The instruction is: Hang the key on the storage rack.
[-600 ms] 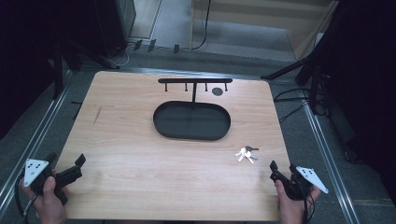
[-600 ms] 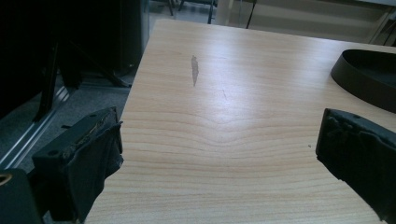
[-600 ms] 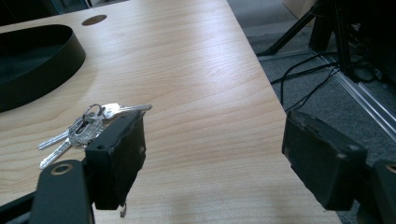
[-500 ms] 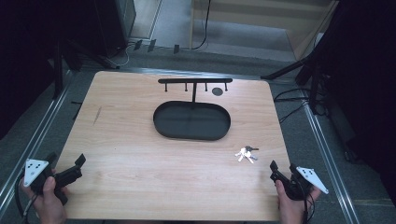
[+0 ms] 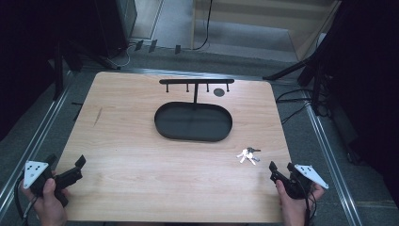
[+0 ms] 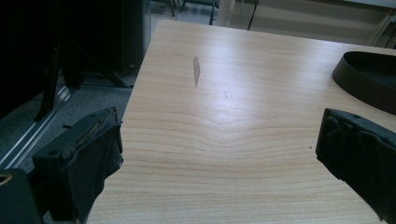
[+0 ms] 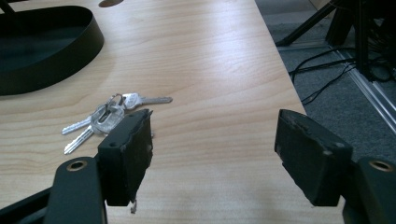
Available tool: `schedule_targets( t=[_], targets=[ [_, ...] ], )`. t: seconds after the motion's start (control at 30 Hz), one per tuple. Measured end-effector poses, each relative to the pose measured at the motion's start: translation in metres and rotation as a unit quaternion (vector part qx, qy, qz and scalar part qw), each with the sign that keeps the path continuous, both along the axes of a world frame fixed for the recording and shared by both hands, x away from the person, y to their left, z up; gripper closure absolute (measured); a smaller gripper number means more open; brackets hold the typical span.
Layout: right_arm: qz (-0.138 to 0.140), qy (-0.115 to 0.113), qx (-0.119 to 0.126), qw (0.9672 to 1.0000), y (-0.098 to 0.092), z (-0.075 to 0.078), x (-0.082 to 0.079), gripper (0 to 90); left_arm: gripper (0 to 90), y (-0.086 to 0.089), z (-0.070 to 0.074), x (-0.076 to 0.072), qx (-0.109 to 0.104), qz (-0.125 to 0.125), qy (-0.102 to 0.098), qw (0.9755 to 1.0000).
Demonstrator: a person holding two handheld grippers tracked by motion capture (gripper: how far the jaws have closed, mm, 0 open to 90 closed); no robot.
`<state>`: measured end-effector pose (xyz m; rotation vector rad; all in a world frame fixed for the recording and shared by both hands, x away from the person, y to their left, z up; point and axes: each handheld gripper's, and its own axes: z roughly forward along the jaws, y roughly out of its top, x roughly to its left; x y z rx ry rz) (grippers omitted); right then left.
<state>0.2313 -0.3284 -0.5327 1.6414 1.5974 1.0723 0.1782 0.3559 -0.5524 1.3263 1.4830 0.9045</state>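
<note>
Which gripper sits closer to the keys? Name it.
The right gripper: the keys lie on the table just ahead and left of its open jaws. The left gripper is at the opposite front corner.

Tray cut by right edge.

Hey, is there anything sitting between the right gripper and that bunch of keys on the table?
Nothing visible. The right gripper, jaws open and empty, sits at the table's near right corner. The keys lie just ahead of it and to its left, with bare wood between. The black tray is farther back, past the keys.
</note>
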Motion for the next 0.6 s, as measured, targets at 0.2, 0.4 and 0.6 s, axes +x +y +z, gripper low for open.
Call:
schedule_targets(
  t=[0.2, 0.4, 0.6],
  targets=[
    [0.012, 0.032, -0.003, 0.9994, 0.004, 0.014, 0.012, 27.4, 0.6, 0.0, 0.0, 0.0, -0.001, 0.0, 0.001, 1.0],
    [0.026, 0.085, -0.025, 0.9957, 0.014, 0.033, 0.032, 27.4, 0.7, 0.001, 0.0, 0.001, -0.004, -0.001, 0.003, 1.0],
    [0.03, 0.118, -0.05, 0.9913, 0.024, 0.045, 0.054, 26.9, 0.7, 0.001, 0.0, 0.001, -0.004, -0.003, 0.005, 1.0]
  ],
)
